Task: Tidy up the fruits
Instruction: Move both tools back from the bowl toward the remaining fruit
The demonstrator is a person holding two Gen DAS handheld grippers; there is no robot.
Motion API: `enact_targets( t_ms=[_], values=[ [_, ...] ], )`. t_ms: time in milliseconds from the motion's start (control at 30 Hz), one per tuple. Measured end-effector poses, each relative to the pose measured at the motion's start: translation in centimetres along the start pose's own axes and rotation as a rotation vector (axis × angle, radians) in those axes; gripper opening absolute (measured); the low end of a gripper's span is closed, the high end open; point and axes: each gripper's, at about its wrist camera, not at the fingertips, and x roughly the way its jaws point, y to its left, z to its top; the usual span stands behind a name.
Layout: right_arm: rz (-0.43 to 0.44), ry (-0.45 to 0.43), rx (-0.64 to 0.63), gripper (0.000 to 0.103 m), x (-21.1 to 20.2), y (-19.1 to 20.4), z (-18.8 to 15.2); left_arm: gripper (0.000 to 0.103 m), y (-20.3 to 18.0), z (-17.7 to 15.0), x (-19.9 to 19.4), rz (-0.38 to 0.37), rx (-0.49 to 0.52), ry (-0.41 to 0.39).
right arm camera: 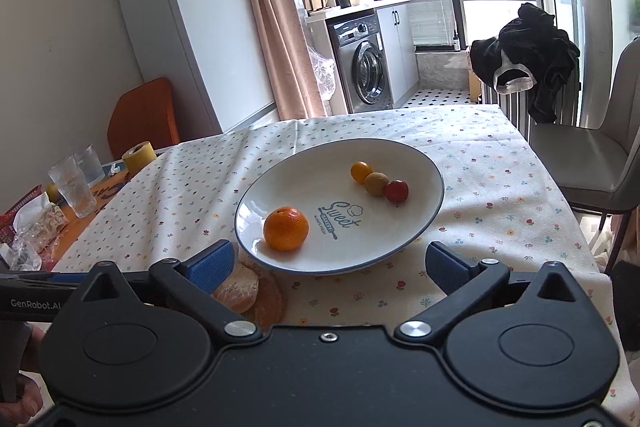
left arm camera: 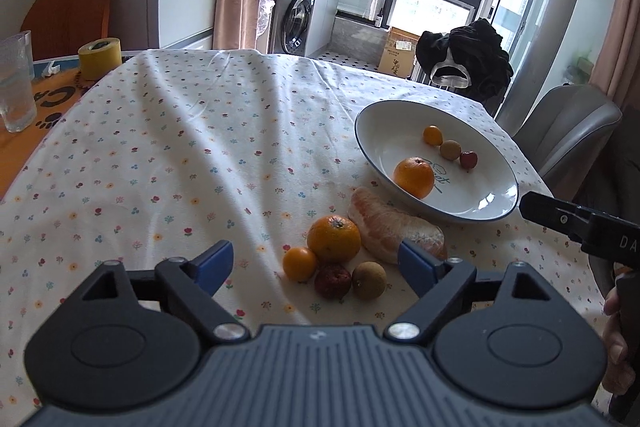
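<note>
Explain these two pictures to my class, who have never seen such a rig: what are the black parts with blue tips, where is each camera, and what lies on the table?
A person holds a two-finger gripper in each hand, with a camera on each looking along its fingers. One view looks from the left gripper, the other from the right gripper. Both are open and hold nothing. On the flowered tablecloth a white plate holds an orange and three small fruits. Beside the plate lie a peeled pomelo piece, another orange and three more small fruits.

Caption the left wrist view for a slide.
Open left gripper hovers over loose fruit on the floral tablecloth, beside a white blue-rimmed plate holding four fruits.
</note>
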Motion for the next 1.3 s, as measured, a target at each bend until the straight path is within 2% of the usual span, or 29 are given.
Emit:
enact_targets(
  t_ms=[167, 600, 700, 733, 800, 867, 967, 1133, 1300],
  values=[
    [0.005, -0.005, -0.02, 0.103, -1.2, 0.6, -0.5, 0.092, 0.5, -0.6, -1.1, -0.012, 0.003, -0.006],
    [0.117, 0.038, -0.028, 0.101, -2.8, 1.2, -1.7, 0.091, 0.3, -2.2, -3.2, -0.025, 0.049, -0.04],
    [0.139, 0.042, -0.039, 0.093, -2.8, 1.4, -2.0, 0.086, 0.2, -2.5, -3.5, -0.025, 0.064, -0.048],
    [0.145, 0.045, -0.04, 0.09, -2.7, 1.5, -2.1, 0.081, 0.1, -2.6, -3.6, -0.03, 0.069, -0.049],
    [0.154, 0.058, -0.041, 0.077, -2.5, 1.6, -2.3, 0.071, 0.1, -2.6, -3.6, -0.029, 0.077, -0.042],
    [0.159, 0.069, -0.038, 0.07, -2.2, 1.7, -2.5, 0.058, 0.0, -2.7, -3.5, -0.033, 0.08, -0.036],
    [0.17, 0.087, -0.04, 0.06, -1.9, 1.7, -2.9, 0.048, 0.1, -2.8, -3.1, -0.04, 0.084, -0.021],
    [0.175, 0.108, -0.045, 0.054, -1.4, 1.6, -3.1, 0.036, -0.1, -2.8, -1.9, -0.058, 0.082, 0.003],
    [0.186, 0.14, -0.048, 0.043, -0.5, 1.7, -3.3, 0.033, 0.3, -2.7, -0.9, -0.063, 0.077, 0.002]
  ],
)
